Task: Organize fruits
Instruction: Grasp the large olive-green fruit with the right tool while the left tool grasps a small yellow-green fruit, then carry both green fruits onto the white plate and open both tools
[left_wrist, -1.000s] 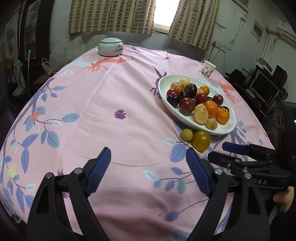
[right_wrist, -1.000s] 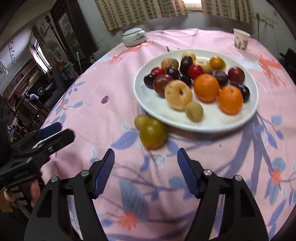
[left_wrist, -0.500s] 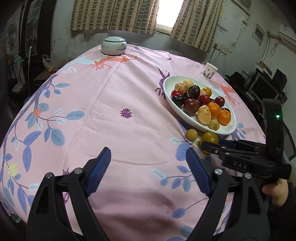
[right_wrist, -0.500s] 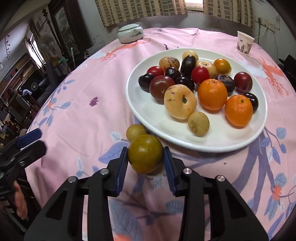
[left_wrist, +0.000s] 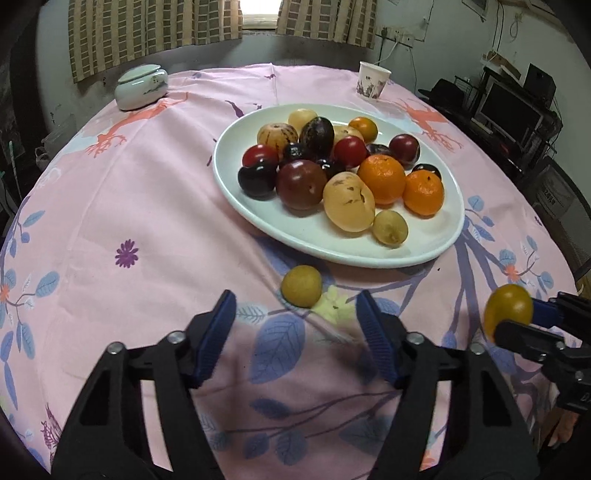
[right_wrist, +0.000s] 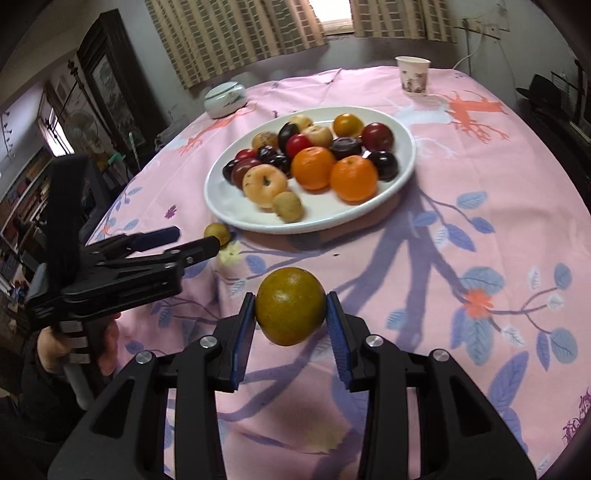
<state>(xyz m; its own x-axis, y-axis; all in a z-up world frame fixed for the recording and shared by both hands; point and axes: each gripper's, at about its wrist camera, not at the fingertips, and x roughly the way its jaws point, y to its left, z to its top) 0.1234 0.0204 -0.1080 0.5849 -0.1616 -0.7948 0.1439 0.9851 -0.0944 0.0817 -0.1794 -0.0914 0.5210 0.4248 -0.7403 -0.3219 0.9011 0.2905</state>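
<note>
Lidded ceramic jar (left_wrist: 140, 86) far L on pink floral tablecloth (left_wrist: 147, 206), w/ a faint painted motif, no text readable. L gripper (left_wrist: 295, 338) low over the cloth, fingers spread wide & released, nothing btwn them; in R wrist view it shows at L edge (right_wrist: 195, 242), its tips just beside the small yellow-green fruit (left_wrist: 301, 285), which sits on the cloth just in front of the plate rim, not touching the pads. White oval plate (left_wrist: 236, 192) mid-table holds the fruit pile: dark plums at L, 1 reddish-brown plum (left_wrist: 301, 184), 1 tan speckled fruit (left_wrist: 348, 201), 1 small yellowish fruit (left_wrist: 389, 227), 2 oranges (left_wrist: 381, 179) side by side, more red/dark fruit behind. Paper cup (left_wrist: 372, 80) upright beyond the plate, purple print on it, pattern too blurred to read. R gripper (right_wrist: 291, 312) is clenched on the green-yellow citrus (right_wrist: 290, 305), both blue pads pressing its sides, fruit lifted clear of the cloth, near-R of the plate; same fruit seen at R edge in L wrist view (left_wrist: 508, 309). Monitor (left_wrist: 511, 110) far R, dark. No brand text legible on either gripper.
</note>
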